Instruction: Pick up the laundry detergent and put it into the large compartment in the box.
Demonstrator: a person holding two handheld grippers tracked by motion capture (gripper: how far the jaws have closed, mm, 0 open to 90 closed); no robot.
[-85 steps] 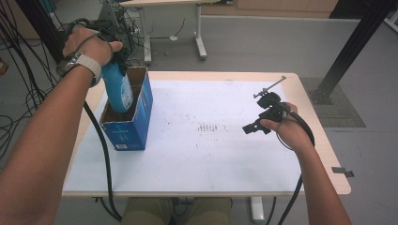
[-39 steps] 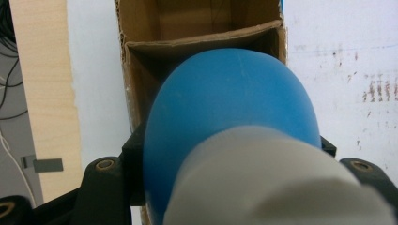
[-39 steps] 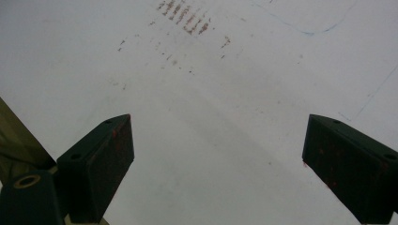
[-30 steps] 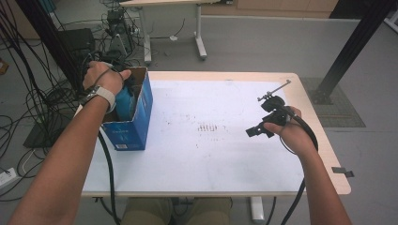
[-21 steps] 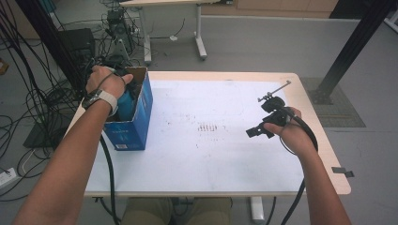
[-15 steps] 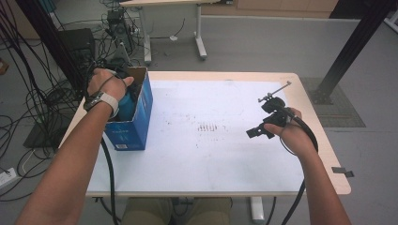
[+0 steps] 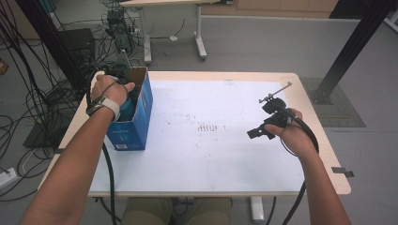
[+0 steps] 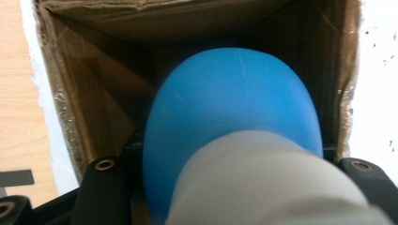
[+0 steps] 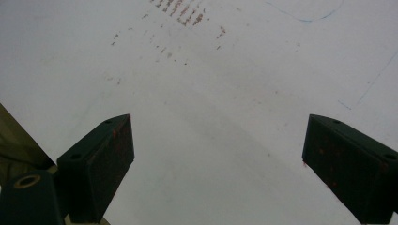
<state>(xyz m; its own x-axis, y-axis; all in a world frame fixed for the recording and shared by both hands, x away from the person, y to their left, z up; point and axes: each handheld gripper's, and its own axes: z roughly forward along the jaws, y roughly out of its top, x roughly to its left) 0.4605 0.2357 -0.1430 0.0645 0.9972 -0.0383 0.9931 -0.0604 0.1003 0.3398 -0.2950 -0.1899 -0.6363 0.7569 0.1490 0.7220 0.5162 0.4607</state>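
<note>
Down inside the blue cardboard box (image 7: 136, 123) at the left end of the table (image 7: 220, 178), the left gripper (image 8: 225, 187) has its jaws clamped on a blue bottle (image 8: 232, 112) with a pale, whitish cap end. From the left gripper view the bottle runs straight out between the two black jaws: the whitish cap end lies nearest the camera at the bottom, the rounded blue body bulges beyond it, and a jaw sits hard against each flank, one at the lower left and one at the lower right. Around the bottle stand the brown inner walls of the box, with the light wood of the table and its white sheet (image 7: 216, 136) showing past the walls on either side. From the high view the left hand (image 7: 109, 89) sits over the open top of the box with a watch at the wrist, and a patch of blue shows just under the hand inside the box. Well apart, near the right edge of the table, the right hand (image 7: 295, 136) holds the right gripper (image 9: 216, 154) over the white sheet; its two jaws stand wide apart with bare, lightly marked white surface between them and nothing in their grasp
</note>
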